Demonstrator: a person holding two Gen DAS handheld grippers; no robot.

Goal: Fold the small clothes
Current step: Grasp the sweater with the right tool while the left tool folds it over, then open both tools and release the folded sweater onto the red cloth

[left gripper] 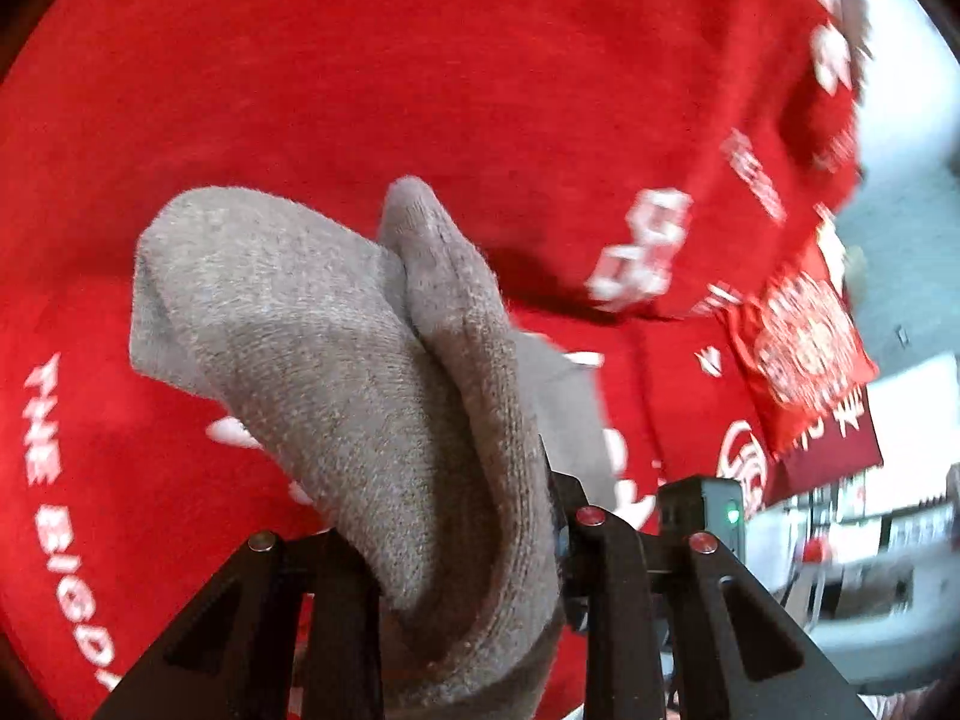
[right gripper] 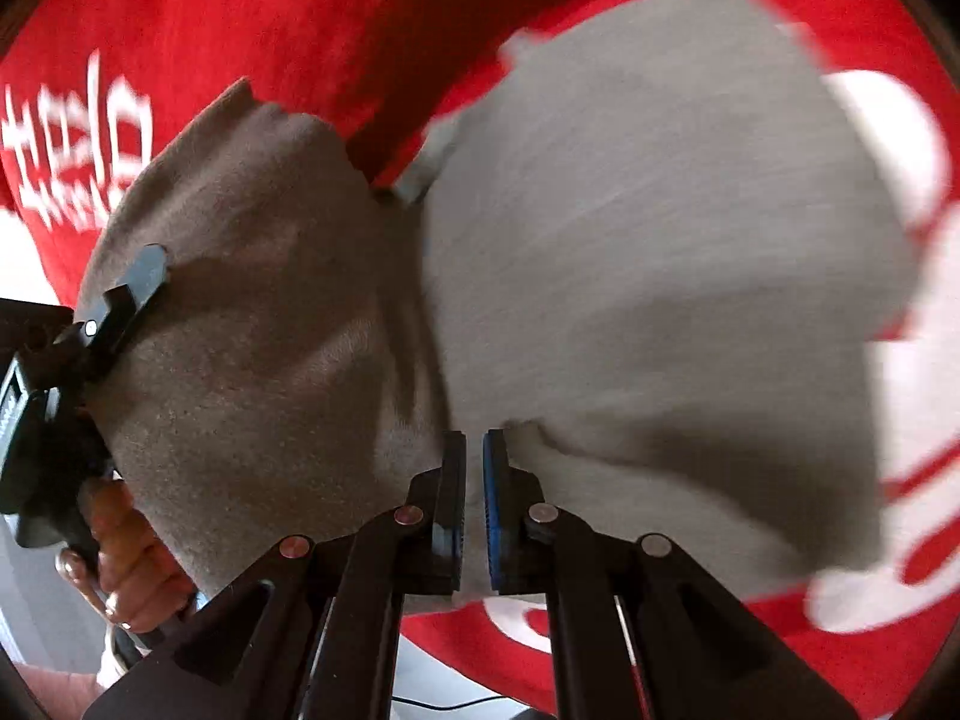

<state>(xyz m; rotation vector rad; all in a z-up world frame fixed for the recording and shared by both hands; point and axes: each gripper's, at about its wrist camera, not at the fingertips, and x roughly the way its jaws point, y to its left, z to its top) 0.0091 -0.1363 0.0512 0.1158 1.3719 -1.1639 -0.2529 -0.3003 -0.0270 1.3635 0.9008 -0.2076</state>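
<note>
Grey sock (left gripper: pixel 336 372) is a thick, fuzzy knit, so it looks light and floppy, probably best pinched by cuff or toe. It's lifted over the red blanket (left gripper: pixel 420 90), clamped in the left gripper (left gripper: pixel 456 546), with the right gripper (right gripper: pixel 474 504) nipped nearly closed on its edge. A person's hand (right gripper: pixel 129 564) holds the left tool. Blanket's edge sits far right, with plenty of room.

Grey-brown fuzzy sock (left gripper: pixel 336 372), bunched and folded over itself, lifted at one end above the red printed cloth (left gripper: pixel 420 90)
</note>
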